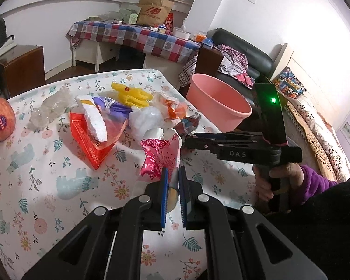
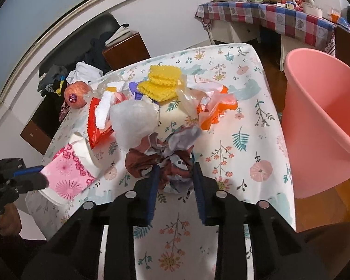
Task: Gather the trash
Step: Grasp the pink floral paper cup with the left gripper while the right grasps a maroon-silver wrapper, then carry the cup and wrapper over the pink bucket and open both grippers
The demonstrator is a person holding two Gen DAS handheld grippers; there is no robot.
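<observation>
Trash is lying heaped on a floral-print tabletop (image 2: 249, 126): a yellow ridged foam piece (image 2: 162, 82), a jagged white styrofoam strip (image 1: 94, 121) resting on a glossy red-orange triangular wrapper (image 1: 93, 140), a white crumpled plastic bag (image 2: 134, 122), an orange-and-white crinkled bag (image 2: 215, 110), and clear crushed film (image 1: 50, 109).

A pink-and-white patterned paper carton (image 1: 161, 156) is sitting pinched between the blue ribbed pads of the left hand-held gripper (image 1: 173, 182), whose jaws are standing narrow on it, just above the cloth near the tabletop's front.

The right hand-held gripper (image 2: 173, 182) is pointing level across the tabletop, its jaws standing about halfway apart on either side of a crumpled brown-and-grey paper wad (image 2: 165, 161); whether the pads are pressing it cannot be told. A hand (image 1: 277, 179) in a purple sleeve is wrapping that tool's grip.

A smooth pink plastic basin (image 2: 322, 126) is standing just beside the tabletop's right edge. A round red apple (image 1: 0, 119) with a sticker is resting at the left edge.
</observation>
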